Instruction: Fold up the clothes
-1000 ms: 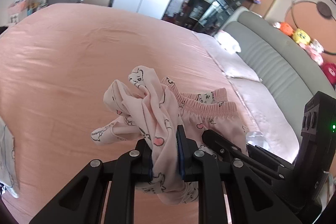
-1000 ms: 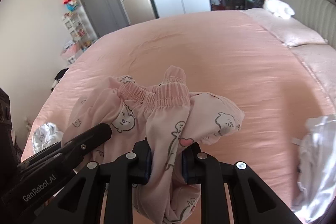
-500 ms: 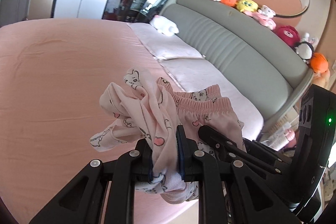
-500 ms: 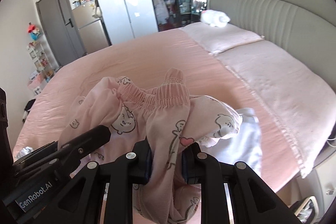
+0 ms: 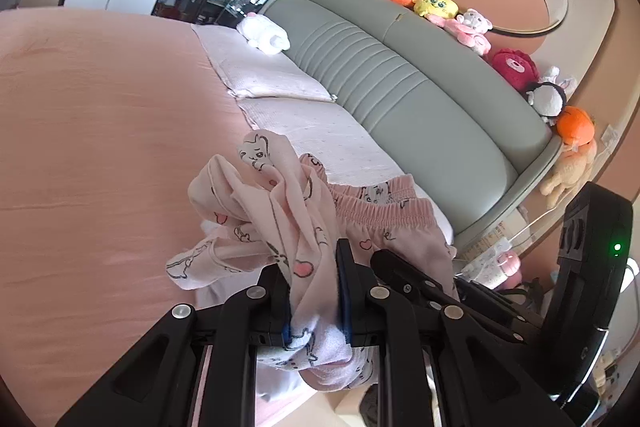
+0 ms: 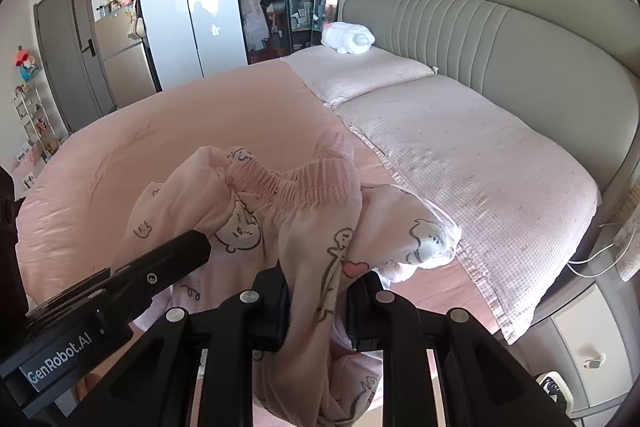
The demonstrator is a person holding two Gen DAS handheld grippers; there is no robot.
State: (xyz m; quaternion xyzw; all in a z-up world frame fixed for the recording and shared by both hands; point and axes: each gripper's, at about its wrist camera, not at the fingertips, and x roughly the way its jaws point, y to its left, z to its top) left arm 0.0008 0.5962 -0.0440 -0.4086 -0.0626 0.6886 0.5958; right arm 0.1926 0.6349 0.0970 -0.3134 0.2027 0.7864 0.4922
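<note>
- My left gripper [image 5: 313,291] is clamped on a bunched fold of the pink pyjama trousers [image 5: 280,211], the cloth squeezed between both blue-edged pads and spilling out below them.
- My right gripper [image 6: 316,301] is likewise closed on the same trousers [image 6: 304,211], a thick wad of fabric pinched between its fingers.
- The trousers hang crumpled in the air between my two grippers, above the bed [image 6: 200,131] near its side edge; their gathered elastic waistband [image 6: 288,183] arches on top in the right wrist view.
- The fabric is pale pink with cartoon figures and small red hearts printed on it.
- In the left wrist view, my right gripper's fingers [image 5: 404,275] sit just beside the left one, touching the cloth below the waistband.
- In the right wrist view, a finger of my left gripper [image 6: 176,255] lies across the trousers.
- The bed carries a pink sheet, with a pale mat [image 6: 460,147] along the headboard edge.
- A grey padded headboard [image 5: 400,75] has plush toys [image 5: 436,5] lined along its top.
- A rolled white towel [image 6: 349,37] rests on the pillow [image 6: 360,75] at the far headboard corner.
</note>
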